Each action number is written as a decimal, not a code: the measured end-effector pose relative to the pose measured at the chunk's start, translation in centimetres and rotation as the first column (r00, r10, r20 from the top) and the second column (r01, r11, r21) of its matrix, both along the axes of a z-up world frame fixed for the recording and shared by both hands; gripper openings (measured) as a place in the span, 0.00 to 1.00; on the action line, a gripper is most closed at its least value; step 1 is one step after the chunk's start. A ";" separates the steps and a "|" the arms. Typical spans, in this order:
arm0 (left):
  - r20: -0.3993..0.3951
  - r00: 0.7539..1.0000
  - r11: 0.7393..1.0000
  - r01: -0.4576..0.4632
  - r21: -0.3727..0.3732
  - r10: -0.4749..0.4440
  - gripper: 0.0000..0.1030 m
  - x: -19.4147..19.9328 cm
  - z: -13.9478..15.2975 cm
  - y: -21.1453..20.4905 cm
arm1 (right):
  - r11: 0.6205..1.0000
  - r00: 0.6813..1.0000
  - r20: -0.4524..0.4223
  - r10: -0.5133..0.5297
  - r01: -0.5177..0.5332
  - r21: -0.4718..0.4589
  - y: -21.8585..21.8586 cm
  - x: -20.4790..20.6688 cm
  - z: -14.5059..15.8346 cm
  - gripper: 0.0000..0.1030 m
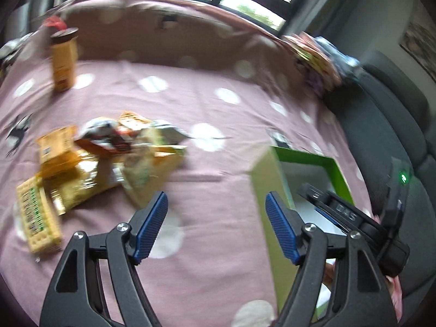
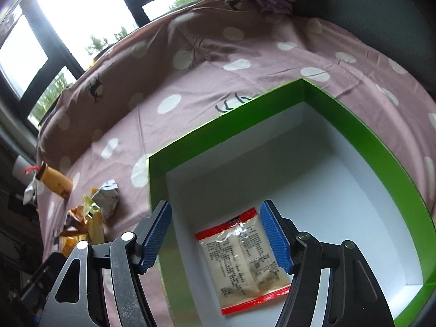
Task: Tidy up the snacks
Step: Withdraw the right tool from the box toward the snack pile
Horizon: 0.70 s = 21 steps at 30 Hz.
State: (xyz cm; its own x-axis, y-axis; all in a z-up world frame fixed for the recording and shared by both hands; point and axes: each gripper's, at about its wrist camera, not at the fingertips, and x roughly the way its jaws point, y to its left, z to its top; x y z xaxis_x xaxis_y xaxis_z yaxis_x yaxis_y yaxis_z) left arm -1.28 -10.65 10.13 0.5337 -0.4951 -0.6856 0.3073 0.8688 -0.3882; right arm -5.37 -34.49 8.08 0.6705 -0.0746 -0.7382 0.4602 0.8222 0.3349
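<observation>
The right gripper [image 2: 215, 235] hangs with its jaws apart and empty over the green box [image 2: 368, 136], which sits on the spotted pink bed cover [image 2: 190, 103] toward the bed's right edge; one red-edged snack packet [image 2: 242, 259] lies flat on the box's white floor, directly beneath the jaws. The left gripper [image 1: 216, 224] has its jaws spread wide too, holding nothing, and points over the cover toward the snack pile [image 1: 98, 158] near the left edge of the bed, with a tall yellow carton [image 1: 64, 60] standing further back. The left view is smeared, so a reach into that heap may misjudge where a packet lies and pinch two overlapping wrappers together, or nudge the loose pile apart. The soft cover could also let the light box tip if a jaw catches its near wall.
</observation>
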 end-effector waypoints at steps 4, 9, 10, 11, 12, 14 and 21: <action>-0.018 0.998 0.998 -0.061 -0.011 0.061 0.72 0.3 0.0 2.7 | 0.998 0.997 0.054 0.055 -0.052 -0.045 2.0 -0.1 1.0 0.66; -0.024 0.995 0.995 -0.098 -0.031 0.097 0.72 0.5 0.1 4.4 | 0.984 0.990 0.116 0.081 -0.060 -0.170 5.0 -0.7 3.3 0.81; -0.028 0.995 0.994 -0.101 -0.032 0.100 0.72 0.6 0.1 4.7 | 0.981 0.990 0.112 0.081 -0.059 -0.187 5.5 -0.5 3.3 0.81; -0.031 0.994 0.994 -0.104 -0.031 0.103 0.72 0.6 0.0 4.8 | 0.979 0.991 0.104 0.079 -0.058 -0.198 5.8 -0.2 3.3 0.81; -0.035 0.994 0.994 -0.106 -0.030 0.105 0.72 0.7 0.0 4.8 | 0.976 0.993 0.093 0.079 -0.058 -0.210 6.2 0.2 3.1 0.81; -0.042 0.994 0.994 -0.105 -0.028 0.104 0.72 0.7 -0.2 5.0 | 0.969 0.993 0.078 0.092 -0.071 -0.236 6.9 0.9 2.7 0.81; -0.056 0.993 0.995 -0.102 -0.017 0.101 0.73 0.9 -0.5 5.2 | 0.870 0.998 -0.063 -0.015 -0.018 -0.492 8.6 2.6 0.6 0.81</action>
State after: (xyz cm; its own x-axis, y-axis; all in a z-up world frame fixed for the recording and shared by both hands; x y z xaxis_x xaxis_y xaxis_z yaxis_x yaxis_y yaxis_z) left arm -0.37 -5.50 9.65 0.5437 -0.4544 -0.7056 0.1959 0.8862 -0.4198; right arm -2.80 -25.94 8.67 0.6241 -0.4384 -0.6468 0.4654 0.8735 -0.1430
